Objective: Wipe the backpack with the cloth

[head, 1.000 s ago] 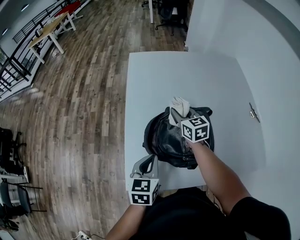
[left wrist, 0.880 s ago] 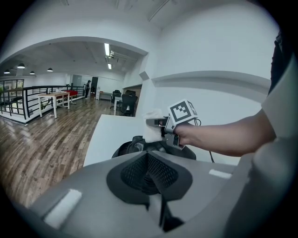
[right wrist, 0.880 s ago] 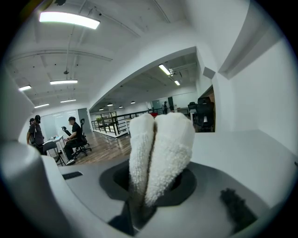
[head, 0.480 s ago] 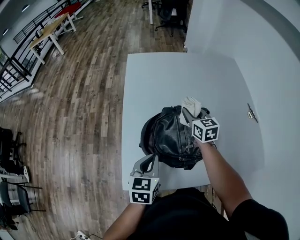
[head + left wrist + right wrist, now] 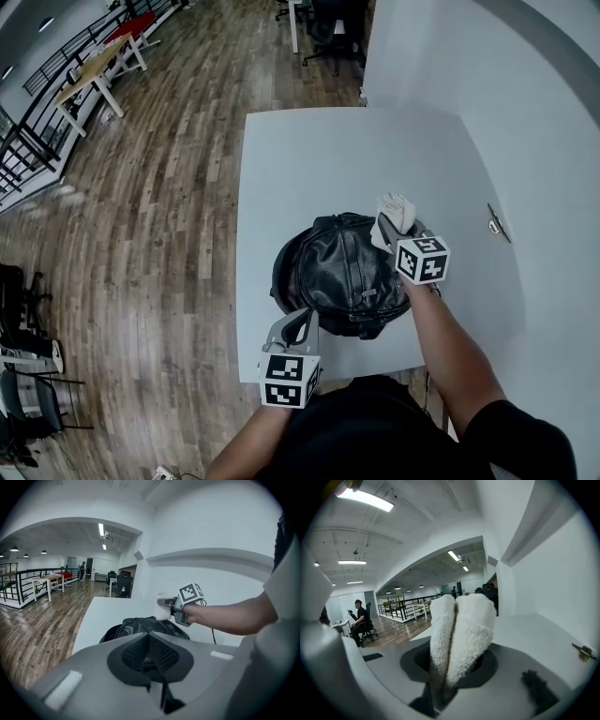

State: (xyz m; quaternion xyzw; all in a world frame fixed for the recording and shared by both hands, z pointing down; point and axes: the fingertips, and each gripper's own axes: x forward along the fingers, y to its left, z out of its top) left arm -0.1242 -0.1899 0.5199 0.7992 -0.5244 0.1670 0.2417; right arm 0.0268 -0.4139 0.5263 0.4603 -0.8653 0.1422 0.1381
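While the black leather backpack [image 5: 342, 274] lies at the centre of the head view on the white table [image 5: 309, 159], the right gripper [image 5: 386, 228] sits at the bag's upper right edge. Its jaws are clamped on a folded white terry cloth [image 5: 397, 210] that stands up between them. Lower left of centre, the left gripper [image 5: 292, 330] hovers at the table's near edge, just beside the backpack, with its jaws pressed together on nothing.

Bright, even indoor light; heavy fisheye.
Ceiling strips [image 5: 365, 498] glare; gripper views' edges vignette black; near foreground soft; shadows faint.
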